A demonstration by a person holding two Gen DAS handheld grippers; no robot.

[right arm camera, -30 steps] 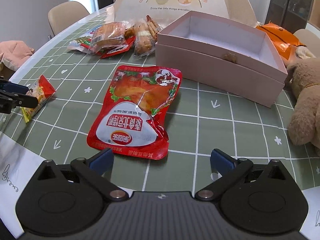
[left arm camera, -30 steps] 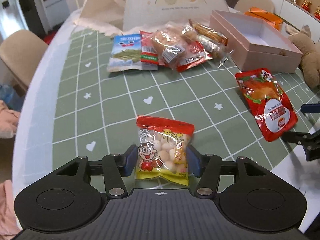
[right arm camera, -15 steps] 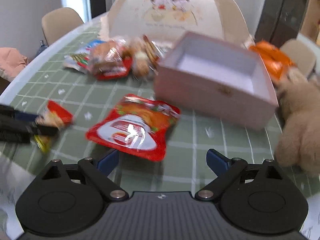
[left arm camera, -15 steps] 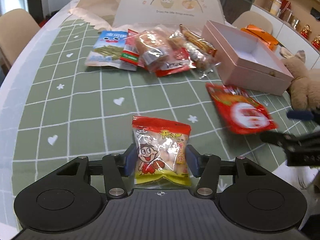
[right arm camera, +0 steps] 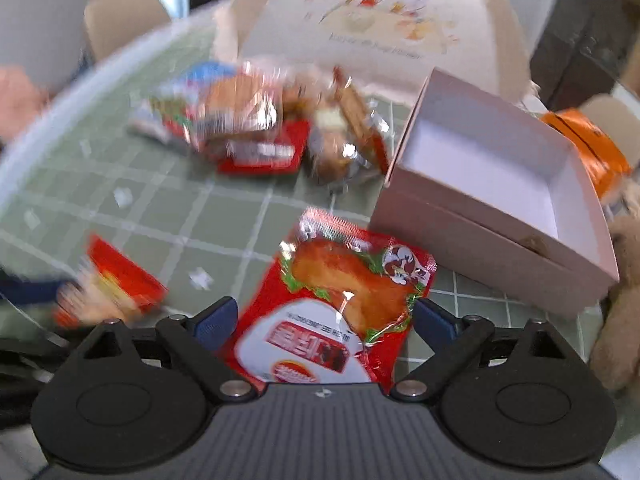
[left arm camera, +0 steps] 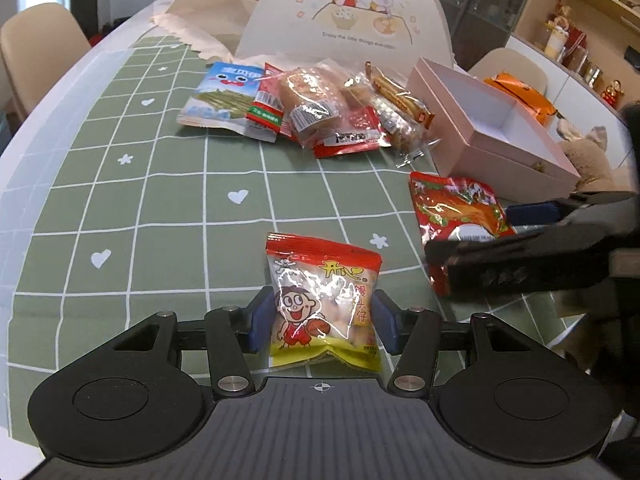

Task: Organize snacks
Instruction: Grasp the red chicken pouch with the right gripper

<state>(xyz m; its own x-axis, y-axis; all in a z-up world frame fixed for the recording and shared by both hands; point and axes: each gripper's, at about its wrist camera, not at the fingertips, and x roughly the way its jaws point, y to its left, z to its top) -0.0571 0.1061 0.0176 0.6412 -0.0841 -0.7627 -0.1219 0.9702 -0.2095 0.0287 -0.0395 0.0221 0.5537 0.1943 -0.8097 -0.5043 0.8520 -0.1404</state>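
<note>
Left wrist view: the left gripper [left arm camera: 322, 326] straddles the small snack bag [left arm camera: 323, 304], which lies on the green checked tablecloth [left arm camera: 160, 208] with its long axis running near to far, in line with the fingers. Both blue pads sit against the bag's sides, so the bag appears grasped. The pink box [left arm camera: 492, 136] stands open at far right, well apart from this hand. The snack pile [left arm camera: 312, 112] lies beyond, at mid-table.

Right wrist view: blurred. The right gripper [right arm camera: 324, 320] has the red pouch [right arm camera: 340, 308] between its fingers, long axis also near to far; the pads look close to the edges, but contact cannot be confirmed. The pink box [right arm camera: 496, 216] sits just beyond and right of the pouch. Judgement: the right hand is the nearer to the box.
</note>
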